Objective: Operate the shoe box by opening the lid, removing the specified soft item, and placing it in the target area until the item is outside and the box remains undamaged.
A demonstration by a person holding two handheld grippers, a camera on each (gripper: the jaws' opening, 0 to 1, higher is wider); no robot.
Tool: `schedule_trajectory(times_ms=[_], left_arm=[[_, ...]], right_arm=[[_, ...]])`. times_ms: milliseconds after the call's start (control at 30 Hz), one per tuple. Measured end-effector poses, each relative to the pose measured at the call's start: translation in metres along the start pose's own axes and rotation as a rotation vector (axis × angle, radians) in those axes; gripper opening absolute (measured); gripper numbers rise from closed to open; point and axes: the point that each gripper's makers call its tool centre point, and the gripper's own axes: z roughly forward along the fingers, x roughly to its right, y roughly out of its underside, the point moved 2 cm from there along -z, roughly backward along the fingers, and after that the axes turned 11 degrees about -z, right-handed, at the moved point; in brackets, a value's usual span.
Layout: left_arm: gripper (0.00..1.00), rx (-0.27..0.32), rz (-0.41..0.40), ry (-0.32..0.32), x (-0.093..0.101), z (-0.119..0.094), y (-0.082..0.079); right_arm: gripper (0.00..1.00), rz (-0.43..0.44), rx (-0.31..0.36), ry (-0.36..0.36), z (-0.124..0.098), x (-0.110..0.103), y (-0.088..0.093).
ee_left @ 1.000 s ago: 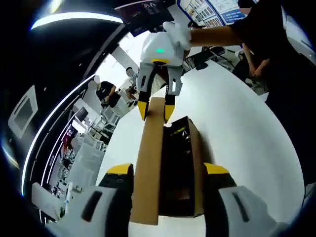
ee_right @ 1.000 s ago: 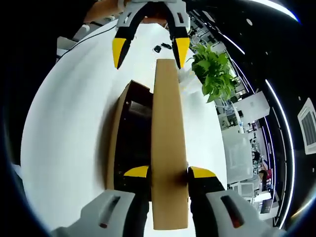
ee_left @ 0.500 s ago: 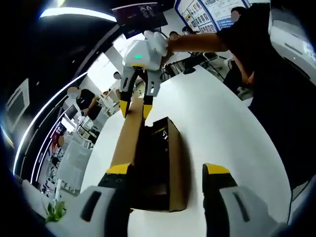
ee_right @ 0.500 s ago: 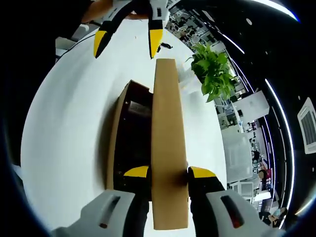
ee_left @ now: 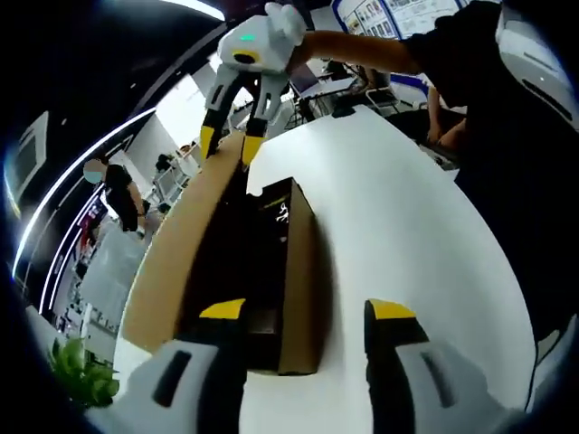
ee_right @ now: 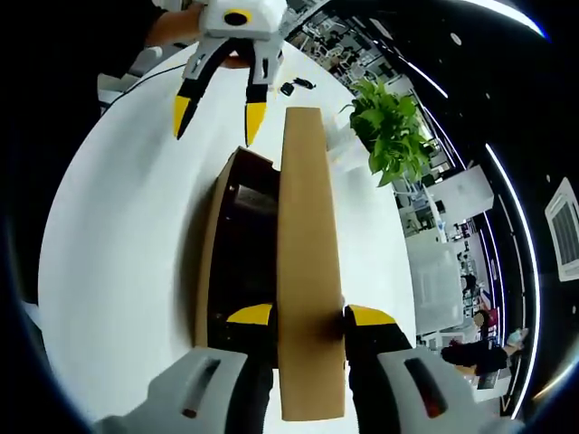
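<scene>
The shoe box stands open on the white table, its cardboard lid raised on edge along one long side. The right gripper pinches the lid's near end. The left gripper hovers above the box's far end, jaws apart, holding nothing. A potted plant stands beyond the table.

Left hand-held gripper: light grey moulded body, two black jaws with yellow tips; right hand-held gripper: same grey shell, black jaws, yellow tips, green light on its white housing; behind it a white glove; person in black short-sleeved top.
</scene>
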Motion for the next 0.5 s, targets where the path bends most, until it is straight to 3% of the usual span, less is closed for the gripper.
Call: schedule_trajectory(times_ms=[67, 133, 233, 400, 500], left_arm=[[0.52, -0.017, -0.013, -0.007, -0.003, 0.003, 0.006], [0.51, -0.086, 0.008, -0.050, -0.010, 0.007, 0.021], [0.51, -0.119, 0.007, -0.051, -0.011, 0.015, 0.029], [0.49, -0.156, 0.010, -0.053, -0.015, 0.026, 0.039], [0.47, -0.150, -0.014, -0.041, -0.017, 0.031, 0.039]], right_arm=[[0.29, 0.001, 0.000, 0.000, 0.000, 0.000, 0.000], [0.29, 0.001, 0.001, 0.001, 0.000, 0.000, 0.000], [0.29, 0.001, 0.001, 0.001, 0.000, 0.000, 0.000], [0.29, 0.002, 0.002, 0.003, 0.000, 0.000, 0.000], [0.29, 0.000, 0.003, 0.003, 0.000, 0.000, 0.000]])
